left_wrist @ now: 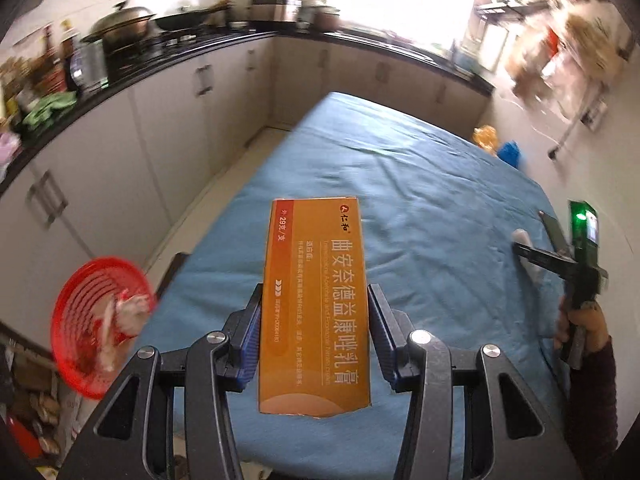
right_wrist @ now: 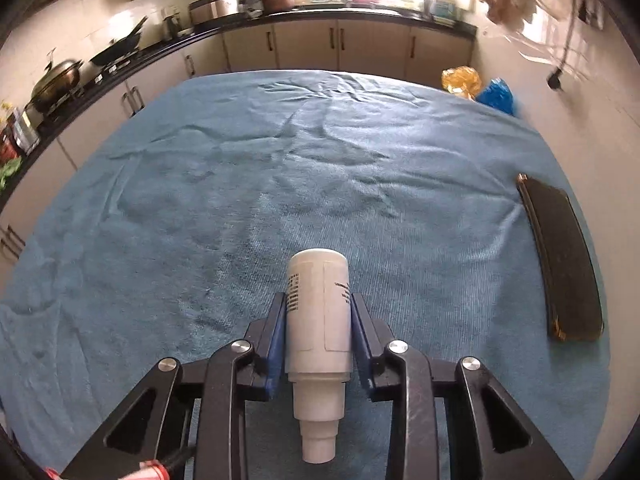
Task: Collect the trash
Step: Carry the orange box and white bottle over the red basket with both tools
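kitchen with pale cabinets [right_wrist: 304, 46] under a dark countertop [left_wrist: 168, 54], pots on the stove at left, bright windows behind. a table covered by a wrinkled blue cloth [right_wrist: 280, 168] fills the middle.

left gripper [left_wrist: 316, 304] is clamped on an orange ointment box [left_wrist: 316, 304] with chinese print, held lengthwise above the near part of the cloth, its far end pointing away. a red plastic basket [left_wrist: 96, 320] sits low at the left, off the table's side, blurred, with pale crumpled scraps inside.

right gripper [right_wrist: 318, 312] grips a white plastic bottle [right_wrist: 318, 308] by its sides, base pointing away, stepped neck toward the camera, just above the cloth. a dark flat case [right_wrist: 560, 256] lies on the cloth at the right edge. yellow and blue bags [right_wrist: 478, 86] sit beyond the far right corner.
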### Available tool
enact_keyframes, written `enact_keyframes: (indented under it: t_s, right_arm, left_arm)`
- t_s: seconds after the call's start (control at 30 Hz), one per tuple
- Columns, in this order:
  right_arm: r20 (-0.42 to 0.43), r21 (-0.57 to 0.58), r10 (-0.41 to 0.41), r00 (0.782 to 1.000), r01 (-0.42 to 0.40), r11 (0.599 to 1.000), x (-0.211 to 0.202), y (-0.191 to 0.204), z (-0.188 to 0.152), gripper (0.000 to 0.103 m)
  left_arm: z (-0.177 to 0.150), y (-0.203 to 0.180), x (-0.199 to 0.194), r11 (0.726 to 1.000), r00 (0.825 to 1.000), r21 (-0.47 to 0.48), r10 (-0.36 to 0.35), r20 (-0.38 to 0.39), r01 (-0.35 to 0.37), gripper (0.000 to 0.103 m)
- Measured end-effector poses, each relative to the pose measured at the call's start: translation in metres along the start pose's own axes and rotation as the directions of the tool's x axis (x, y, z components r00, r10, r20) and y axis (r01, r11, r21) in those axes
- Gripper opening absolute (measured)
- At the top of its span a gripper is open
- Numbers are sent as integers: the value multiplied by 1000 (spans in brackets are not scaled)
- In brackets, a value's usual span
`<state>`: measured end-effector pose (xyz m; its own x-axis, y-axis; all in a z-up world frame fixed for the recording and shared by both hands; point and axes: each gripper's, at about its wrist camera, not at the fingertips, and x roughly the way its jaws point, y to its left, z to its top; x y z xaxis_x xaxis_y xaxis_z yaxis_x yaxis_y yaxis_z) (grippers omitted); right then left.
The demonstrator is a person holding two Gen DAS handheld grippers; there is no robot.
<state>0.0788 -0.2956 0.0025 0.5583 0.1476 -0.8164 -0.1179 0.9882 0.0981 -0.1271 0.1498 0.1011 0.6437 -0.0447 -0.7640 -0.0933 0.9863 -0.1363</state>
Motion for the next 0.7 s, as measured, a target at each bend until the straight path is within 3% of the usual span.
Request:
enact_keyframes:
  t_s: [0.2, 0.37, 0.7]
  right_arm:
    - [17, 0, 42, 999, -42, 999, -34, 30, -22, 32]
    - [62, -8, 130, 990, -130, 991, -70, 66, -38, 32]
    - [115, -26, 305, 946, -304, 952, -105, 153, -71, 32]
  left_arm:
    - [-19, 30, -5, 998, 998, -14, 59, 24, -59, 47]
    - [-29, 42, -7, 997, 997, -22, 70, 37, -69, 47]
    - [-44, 74, -23, 993, 992, -45, 109, 69, -106, 47]
